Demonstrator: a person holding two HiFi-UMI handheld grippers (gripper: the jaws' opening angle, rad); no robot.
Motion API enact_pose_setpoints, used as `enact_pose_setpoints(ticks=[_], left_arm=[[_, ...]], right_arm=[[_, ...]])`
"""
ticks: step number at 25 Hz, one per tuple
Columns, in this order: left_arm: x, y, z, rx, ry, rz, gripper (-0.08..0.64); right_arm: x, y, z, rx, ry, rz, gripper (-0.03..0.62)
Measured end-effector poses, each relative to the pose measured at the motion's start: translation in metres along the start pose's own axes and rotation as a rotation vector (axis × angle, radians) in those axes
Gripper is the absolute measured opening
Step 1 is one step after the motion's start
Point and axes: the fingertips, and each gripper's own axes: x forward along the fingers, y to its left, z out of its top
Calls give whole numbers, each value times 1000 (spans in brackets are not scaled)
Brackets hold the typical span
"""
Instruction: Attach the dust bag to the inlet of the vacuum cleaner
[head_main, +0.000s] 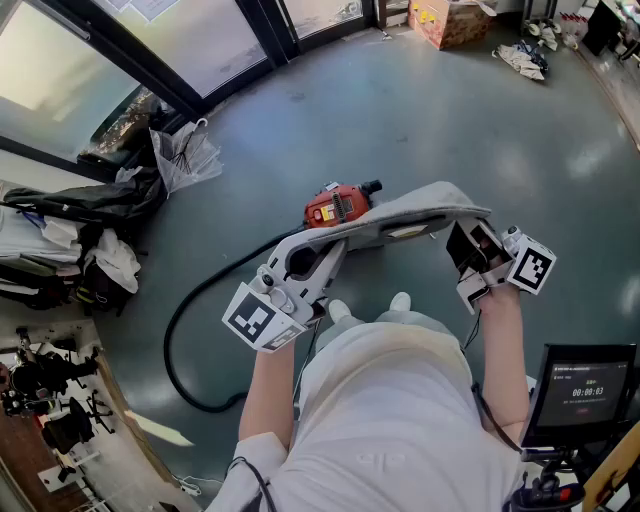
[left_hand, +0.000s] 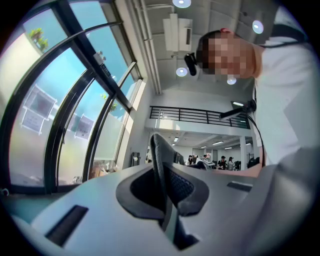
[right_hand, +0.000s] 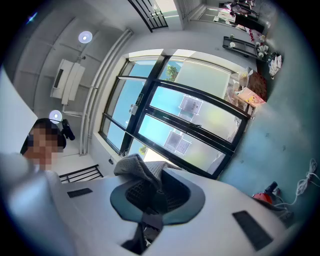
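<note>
Dust bag (head_main: 405, 212) spans left gripper (head_main: 322, 252) and right gripper (head_main: 462, 240), pinched between fingers (left_hand: 95, 212).

quick count from up top: two grippers, one left gripper (head_main: 305, 262) and one right gripper (head_main: 470, 245). one grey dust bag (head_main: 415, 205). one red vacuum cleaner (head_main: 335, 206) and one black hose (head_main: 195, 320) on the floor (head_main: 430, 110). one cardboard box (head_main: 450, 22) at the floor's far edge, one clear plastic bag (head_main: 185, 158) by its left edge. one screen (head_main: 585, 388), bottom right corner. two shoes (head_main: 340, 311).
</note>
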Motion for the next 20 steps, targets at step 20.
enact_pose_setpoints(ticks=[20], left_arm=[[11, 109, -28, -143, 9, 108, 17]], right_arm=[[80, -79, -11, 296, -26, 278, 23]])
